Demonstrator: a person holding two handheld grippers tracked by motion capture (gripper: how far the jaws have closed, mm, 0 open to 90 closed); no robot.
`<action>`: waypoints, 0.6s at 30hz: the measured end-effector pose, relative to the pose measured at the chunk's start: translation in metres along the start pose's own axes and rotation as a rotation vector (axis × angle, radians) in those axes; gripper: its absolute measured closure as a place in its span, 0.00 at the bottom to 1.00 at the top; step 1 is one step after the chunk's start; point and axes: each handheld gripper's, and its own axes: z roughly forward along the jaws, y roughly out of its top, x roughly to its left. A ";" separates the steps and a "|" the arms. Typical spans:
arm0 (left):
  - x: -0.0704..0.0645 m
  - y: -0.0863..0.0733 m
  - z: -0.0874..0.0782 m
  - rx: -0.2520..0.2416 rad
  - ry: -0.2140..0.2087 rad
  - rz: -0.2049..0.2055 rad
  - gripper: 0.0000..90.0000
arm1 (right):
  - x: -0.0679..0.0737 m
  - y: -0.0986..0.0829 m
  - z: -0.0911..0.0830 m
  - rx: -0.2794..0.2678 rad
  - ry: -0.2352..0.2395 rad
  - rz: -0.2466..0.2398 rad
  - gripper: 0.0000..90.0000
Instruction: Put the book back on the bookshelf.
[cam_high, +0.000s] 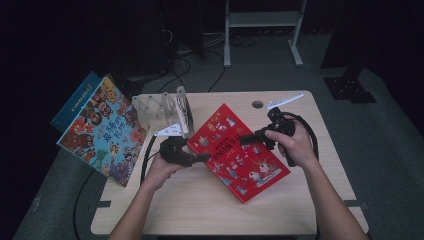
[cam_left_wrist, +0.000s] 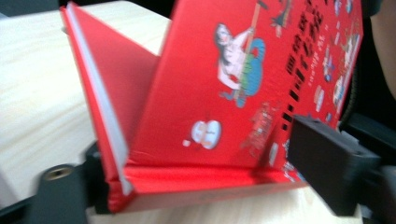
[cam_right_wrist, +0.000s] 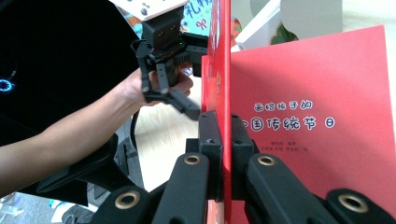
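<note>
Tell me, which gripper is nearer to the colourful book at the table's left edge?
Left. The left gripper works at the red book's left side, closer to the colourful book; the right gripper pinches the red cover farther right.

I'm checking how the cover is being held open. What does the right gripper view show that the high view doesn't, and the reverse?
Right gripper view alone: the right gripper pinches the lifted cover's edge, exposing a red title page.
High view alone: the whole table, a blue picture book overhanging its left edge, a white rack.
Both: the red book and the left gripper at its edge.
</note>
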 end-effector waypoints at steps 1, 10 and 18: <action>0.000 0.001 -0.002 -0.008 -0.006 -0.003 0.32 | 0.000 -0.001 0.000 -0.016 0.010 -0.006 0.97; -0.001 0.014 -0.016 -0.043 -0.033 0.009 0.45 | -0.002 -0.016 -0.001 -0.093 0.047 -0.078 0.97; -0.002 0.023 -0.026 -0.084 -0.086 0.023 0.60 | -0.007 -0.026 0.002 -0.081 0.069 -0.130 0.95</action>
